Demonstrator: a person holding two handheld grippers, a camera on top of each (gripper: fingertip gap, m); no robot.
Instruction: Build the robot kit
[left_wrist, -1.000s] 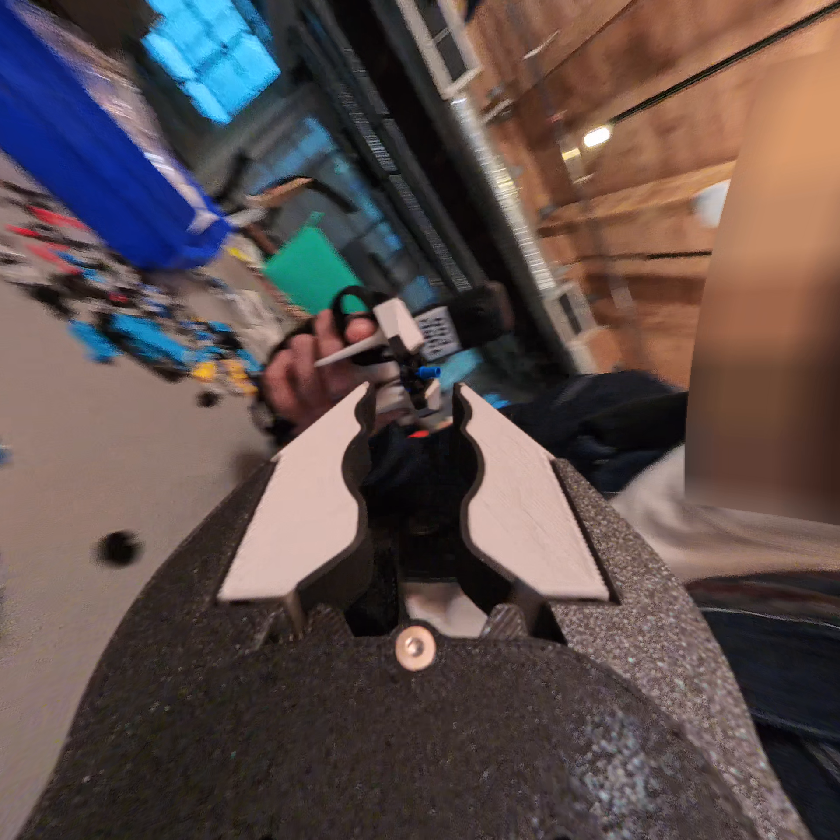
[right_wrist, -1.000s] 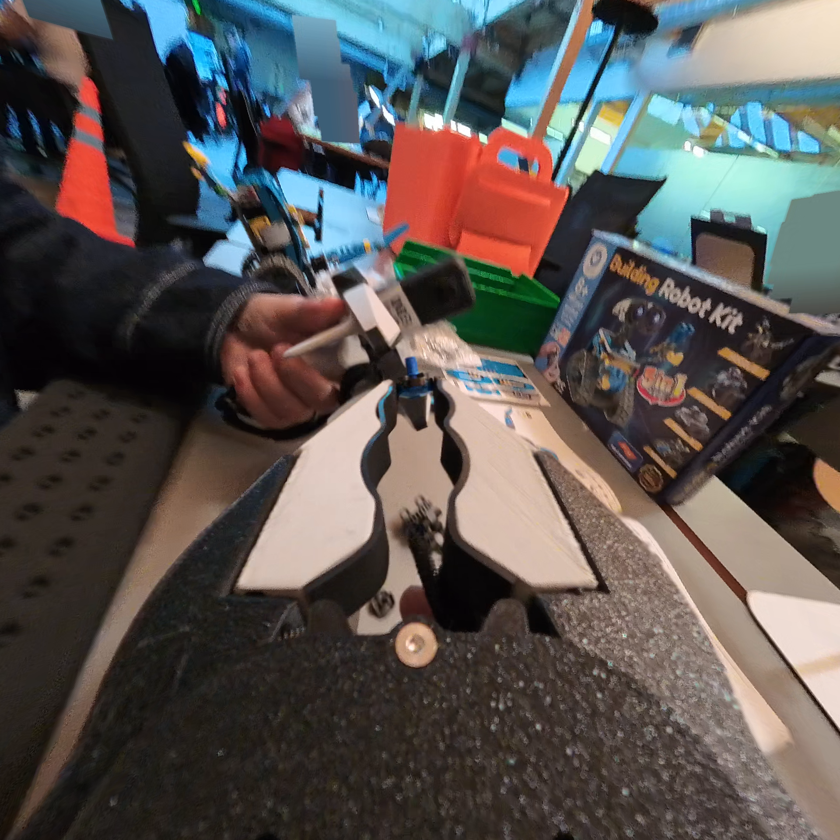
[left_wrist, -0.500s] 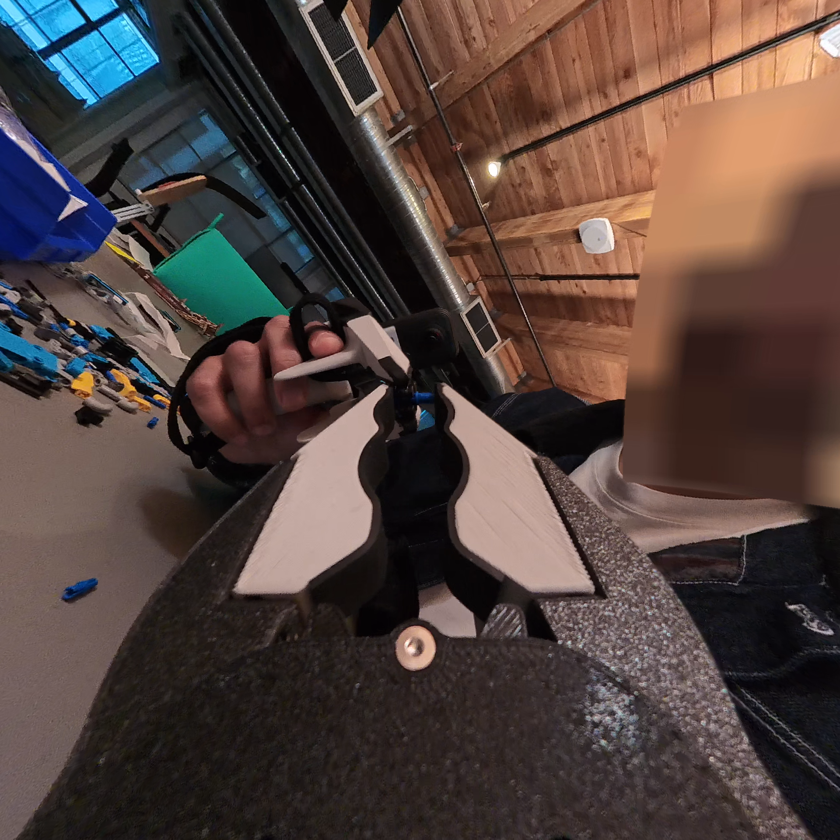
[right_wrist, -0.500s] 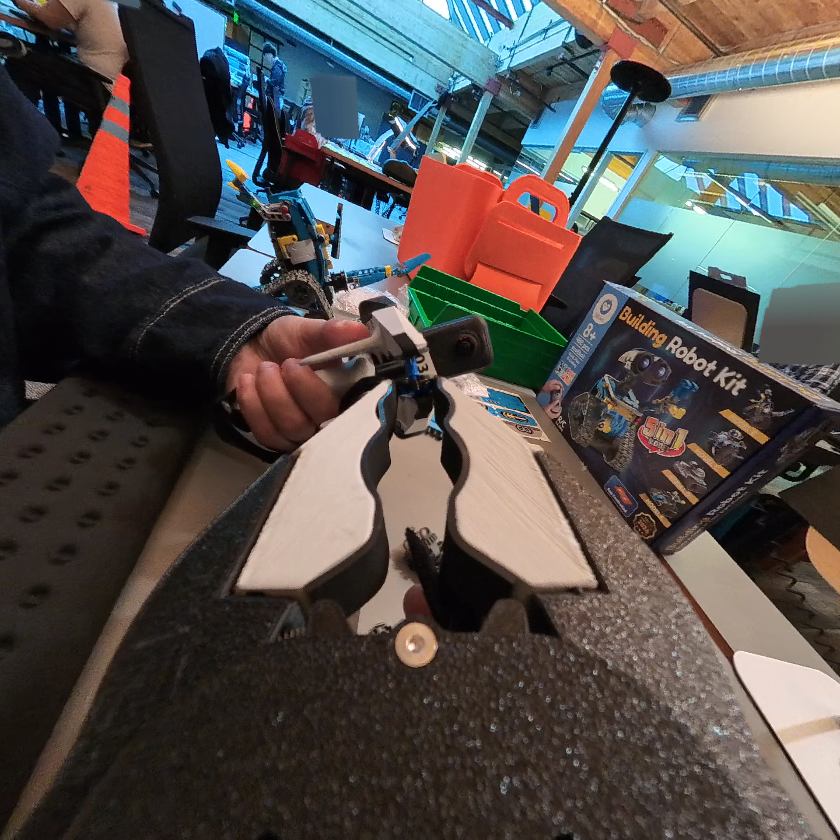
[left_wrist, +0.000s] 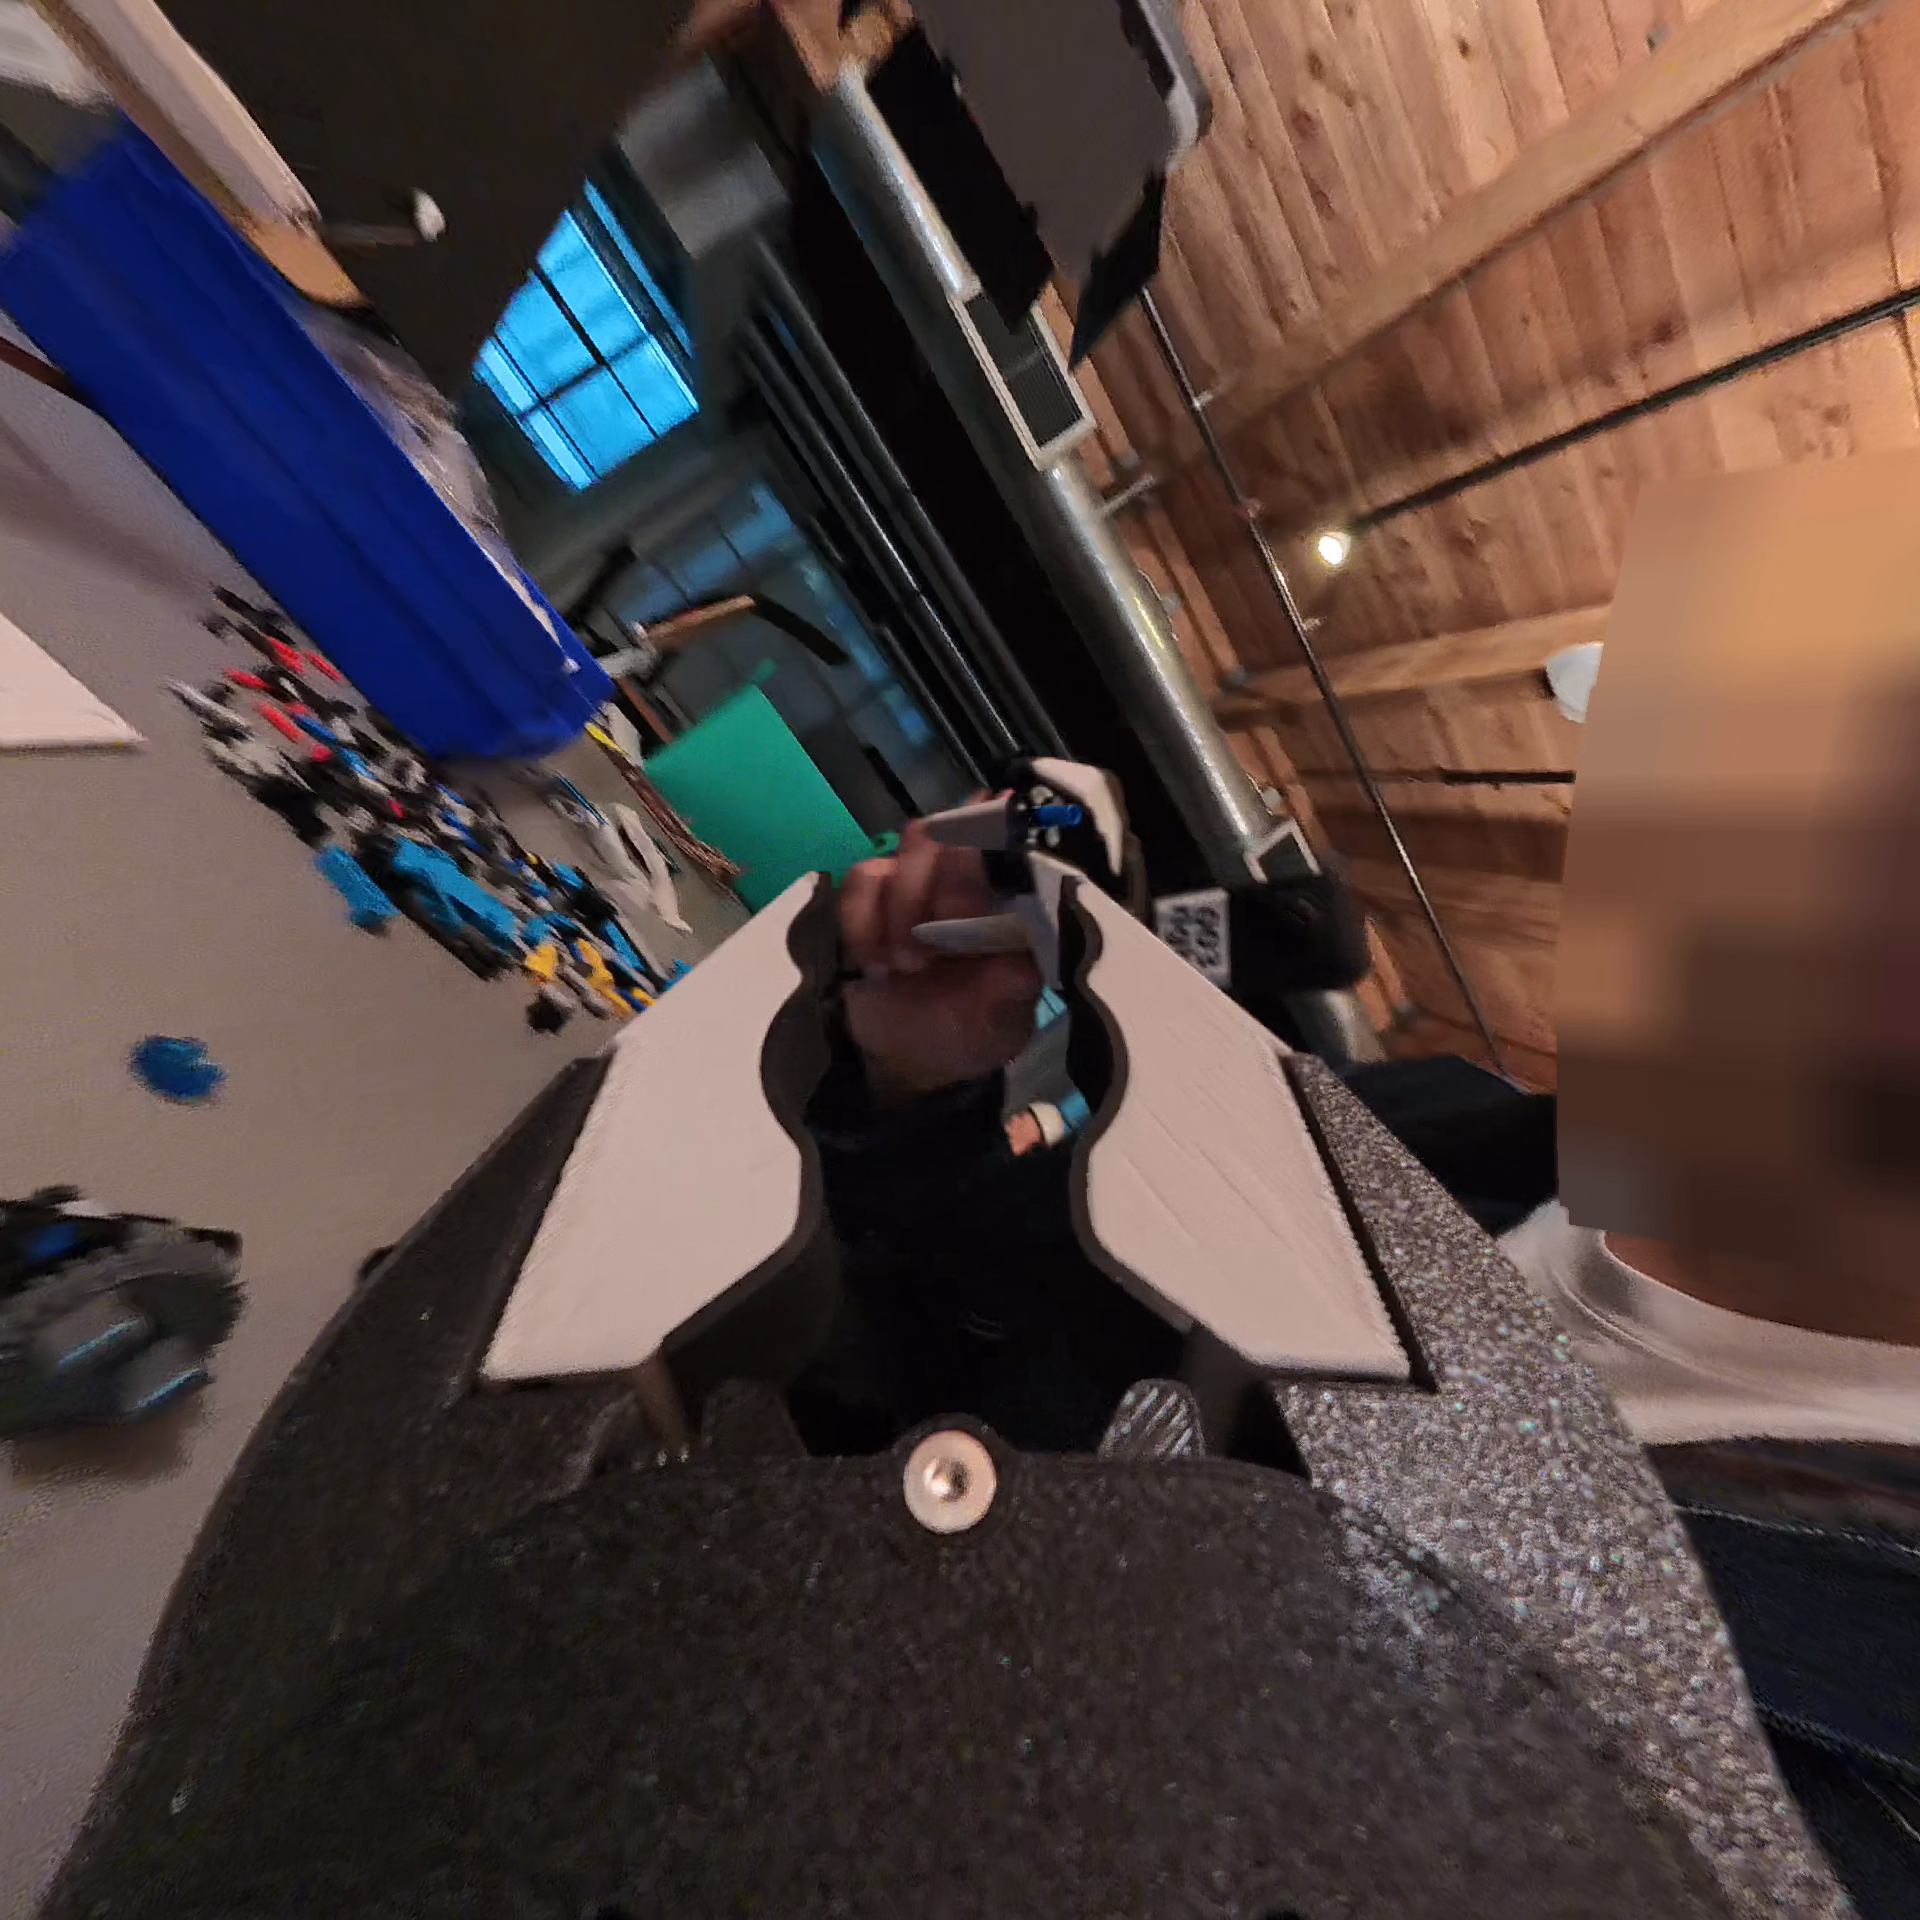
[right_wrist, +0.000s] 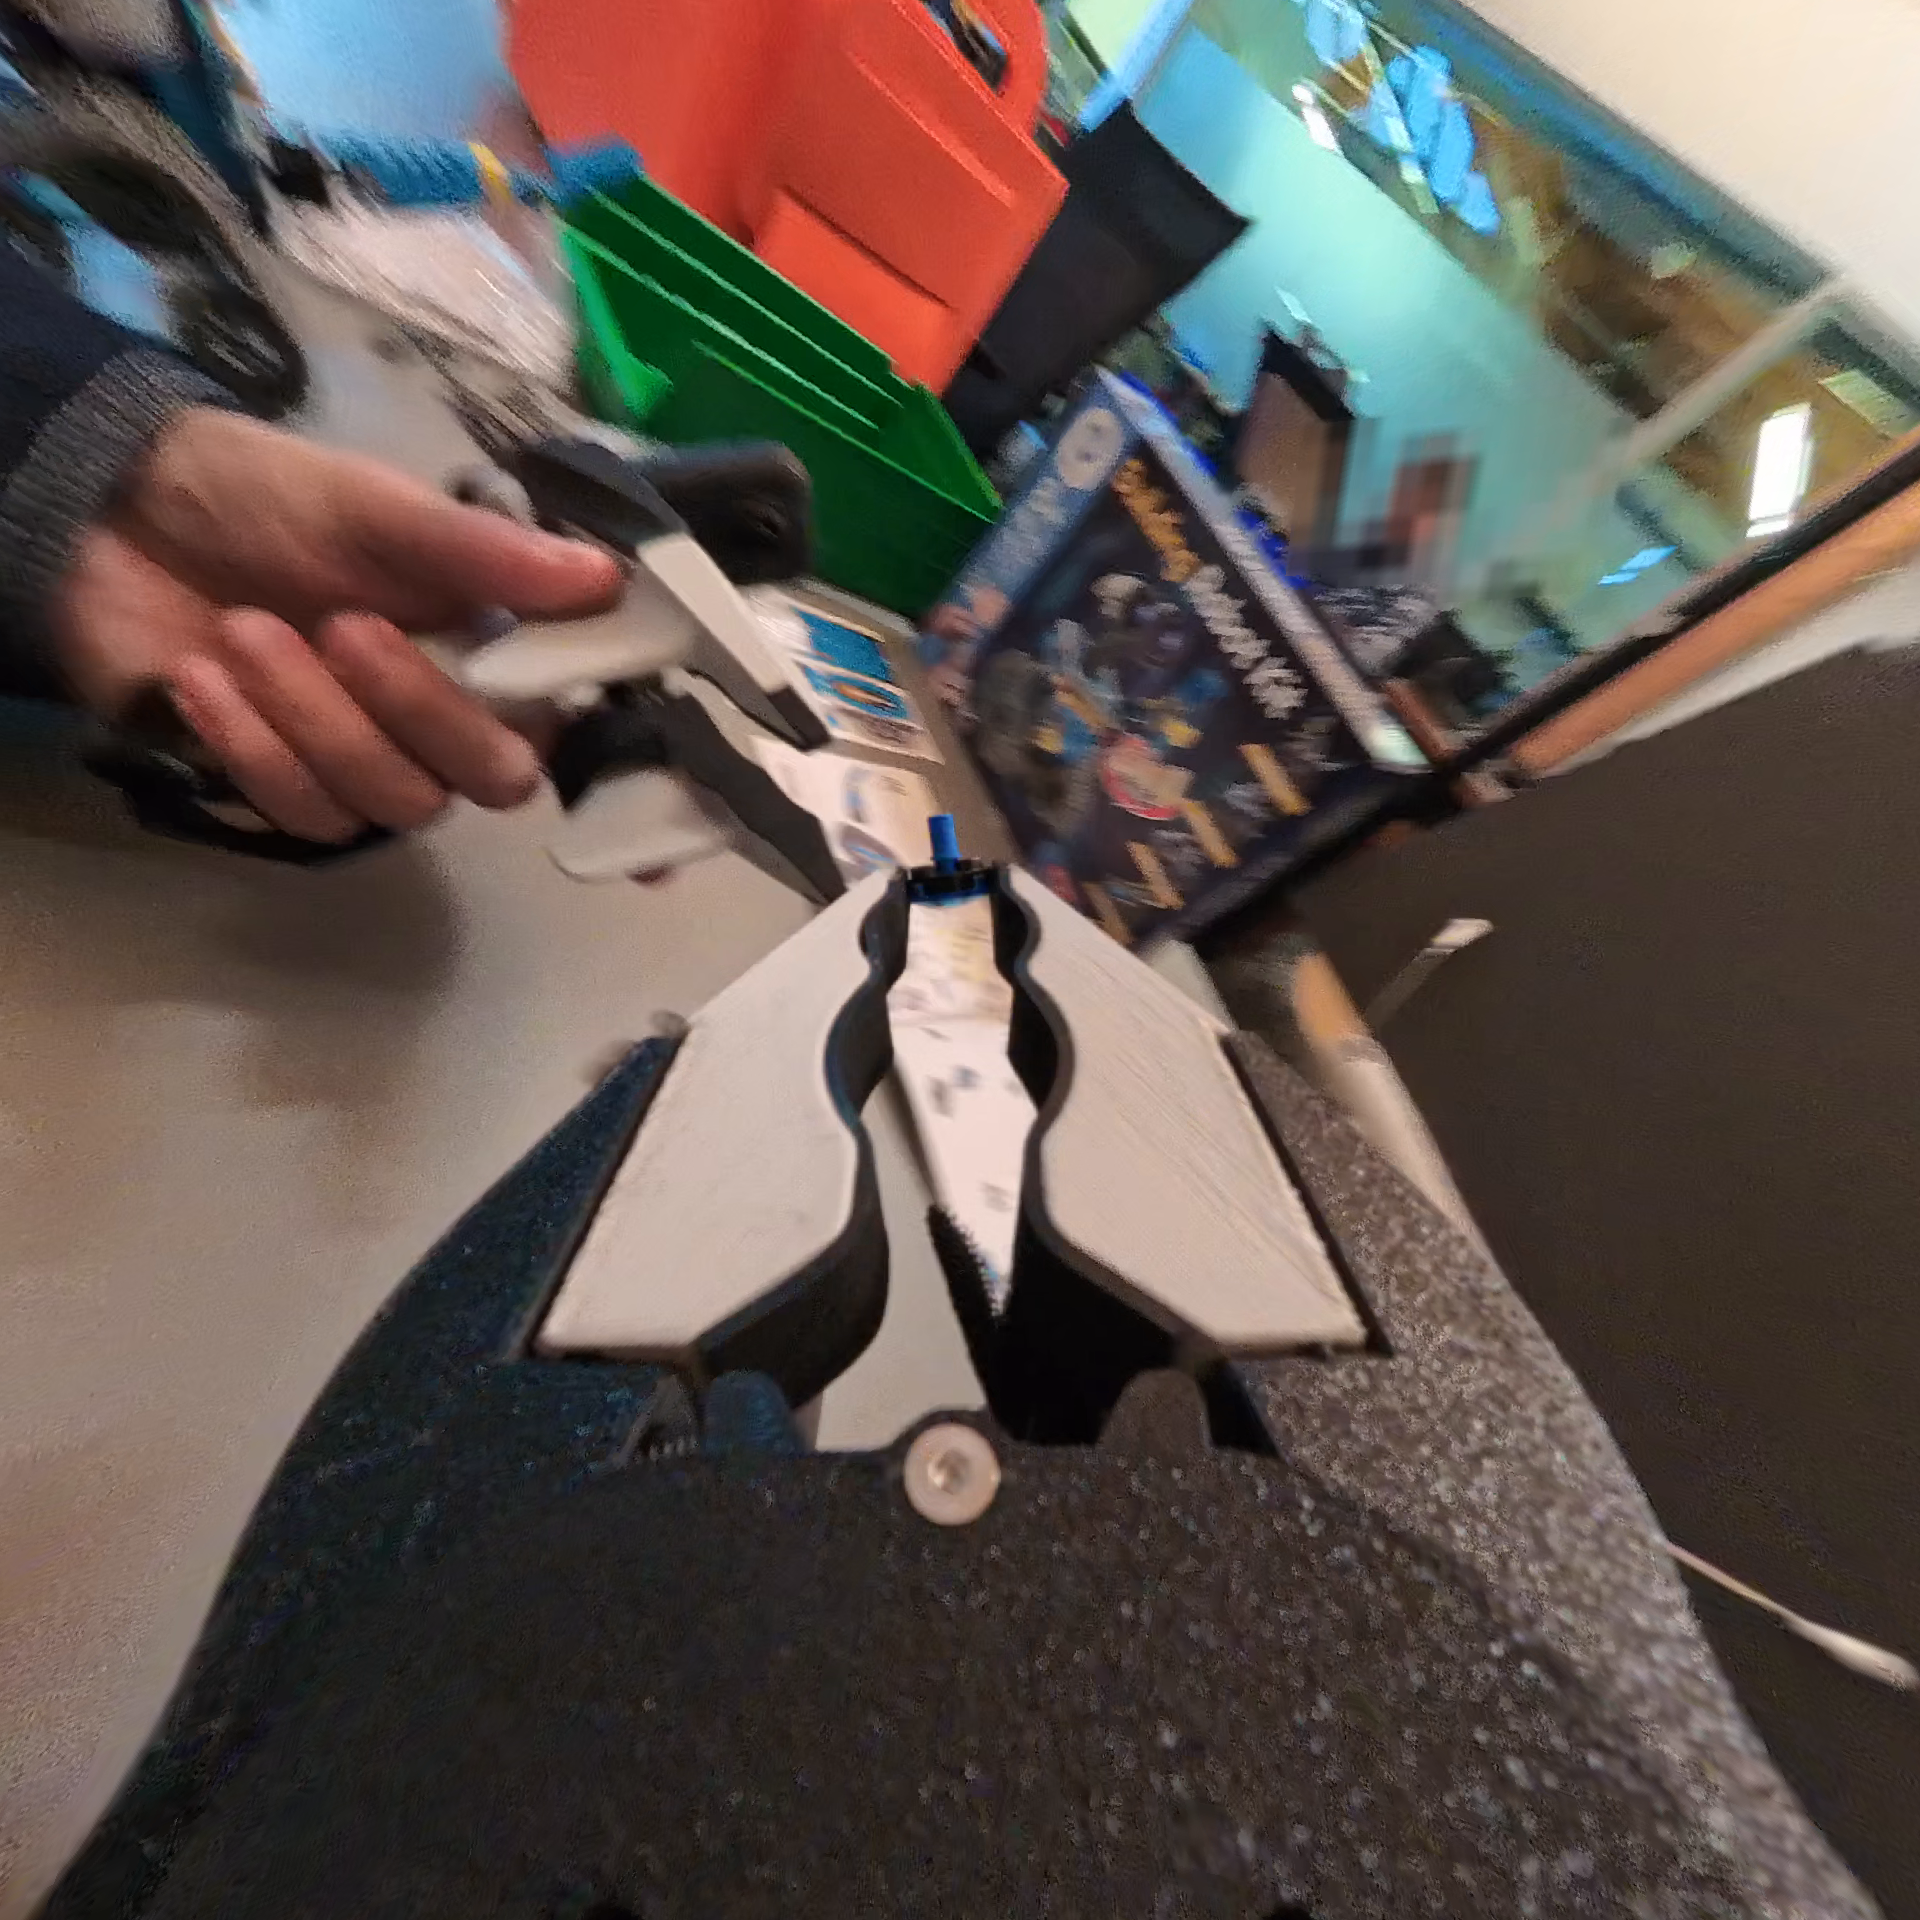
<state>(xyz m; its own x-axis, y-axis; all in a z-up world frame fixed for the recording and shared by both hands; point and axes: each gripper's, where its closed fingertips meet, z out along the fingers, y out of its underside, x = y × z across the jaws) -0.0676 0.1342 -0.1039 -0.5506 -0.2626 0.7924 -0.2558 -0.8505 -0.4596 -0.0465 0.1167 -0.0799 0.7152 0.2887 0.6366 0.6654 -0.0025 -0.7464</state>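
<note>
The right gripper pinches a small black piece with a blue peg at its tips. Just to the left of the peg, a hand holds the left gripper, whose fingers are spread with nothing between them. Past the peg stands a dark toy box on the grey table. Farther back from the peg are a green bin and an orange bin.
</note>
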